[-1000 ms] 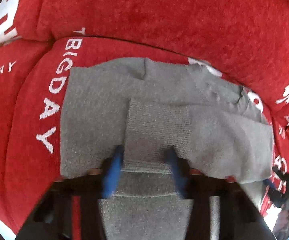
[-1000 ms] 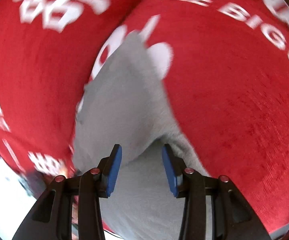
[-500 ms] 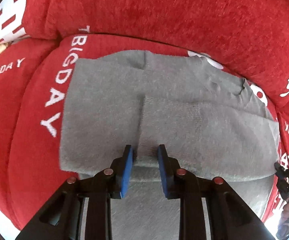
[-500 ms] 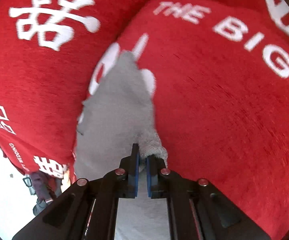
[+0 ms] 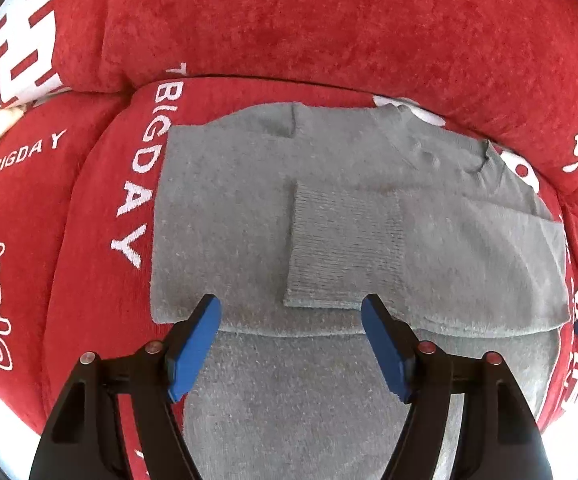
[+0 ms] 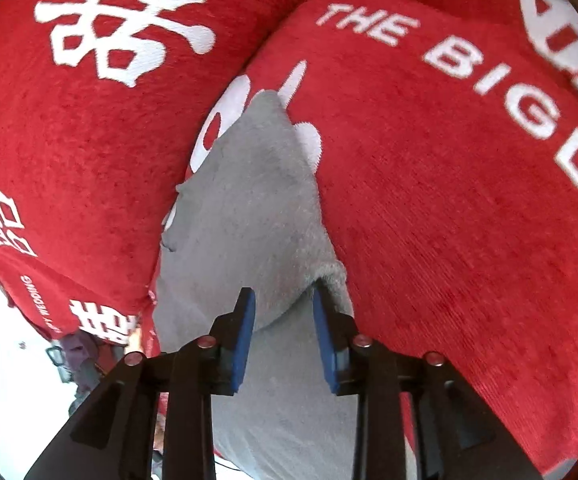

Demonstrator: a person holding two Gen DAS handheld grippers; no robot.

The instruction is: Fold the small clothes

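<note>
On the red plush sofa cushion [image 5: 89, 216] lies a grey knitted sweater [image 5: 225, 216], sleeve folded across; remaining folds seemingly pending. Left gripper [image 5: 291, 316] and right gripper [image 6: 283, 300] are opening, gripping nothing.

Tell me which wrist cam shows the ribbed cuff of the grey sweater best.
Left wrist view. The ribbed cuff lies flat on the folded grey sweater, squarely in frame, just beyond the left gripper, whose jaws are opening. The right wrist view shows only a foreshortened strip of sweater; no ribbing is readable there.
</note>
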